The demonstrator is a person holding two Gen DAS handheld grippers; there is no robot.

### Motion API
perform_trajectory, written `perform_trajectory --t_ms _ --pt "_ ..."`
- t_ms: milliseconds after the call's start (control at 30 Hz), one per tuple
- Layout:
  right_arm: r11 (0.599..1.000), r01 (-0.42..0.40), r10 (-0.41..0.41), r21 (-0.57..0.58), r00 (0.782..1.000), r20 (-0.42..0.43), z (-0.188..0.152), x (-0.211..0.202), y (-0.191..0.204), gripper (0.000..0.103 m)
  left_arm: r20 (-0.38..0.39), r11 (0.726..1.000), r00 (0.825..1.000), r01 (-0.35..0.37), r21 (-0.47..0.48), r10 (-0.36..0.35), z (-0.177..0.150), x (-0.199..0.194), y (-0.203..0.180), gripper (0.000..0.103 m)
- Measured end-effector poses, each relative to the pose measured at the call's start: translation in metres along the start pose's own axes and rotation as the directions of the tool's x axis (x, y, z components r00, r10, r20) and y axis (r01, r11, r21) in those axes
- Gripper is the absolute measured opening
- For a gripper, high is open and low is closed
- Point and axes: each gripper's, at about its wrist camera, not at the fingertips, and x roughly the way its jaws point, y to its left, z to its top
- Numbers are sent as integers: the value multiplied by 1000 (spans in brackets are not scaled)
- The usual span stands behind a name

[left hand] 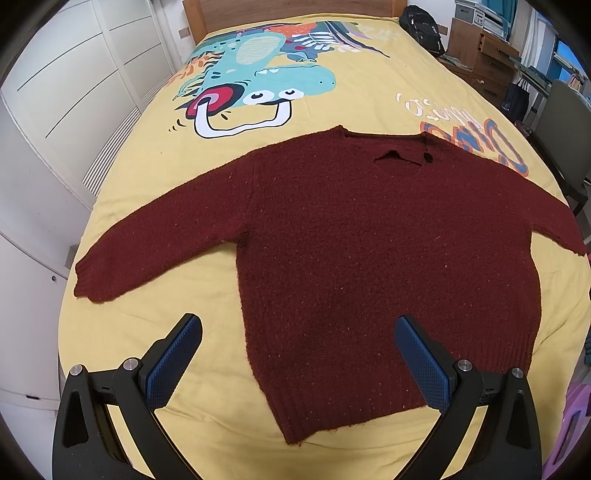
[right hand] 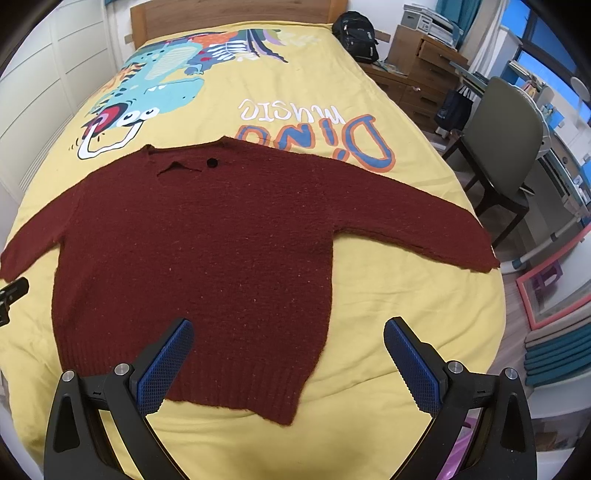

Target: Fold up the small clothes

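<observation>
A dark red knitted sweater [left hand: 369, 251] lies flat on the yellow bedspread [left hand: 207, 369], sleeves spread to both sides, collar at the far end. My left gripper [left hand: 297, 354] is open and empty, hovering above the sweater's near left hem corner. The sweater also shows in the right wrist view [right hand: 207, 251]. My right gripper [right hand: 288, 358] is open and empty above the sweater's near right hem corner. The tip of the left gripper shows at the left edge of the right wrist view [right hand: 11, 295].
The bed has a wooden headboard [left hand: 295, 11] at the far end. A white wardrobe [left hand: 55, 110] runs along the left. A chair [right hand: 506, 147], wooden drawers [right hand: 424, 62] and a black backpack [right hand: 358, 35] stand to the right.
</observation>
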Motion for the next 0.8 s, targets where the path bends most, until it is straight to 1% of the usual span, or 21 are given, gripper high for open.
perform_trajectory --t_ms 800 --pt "1000 5 -6 -9 1000 -22 1 6 0 102 -19 1000 1000 -3 9 3 0 6 -1 102"
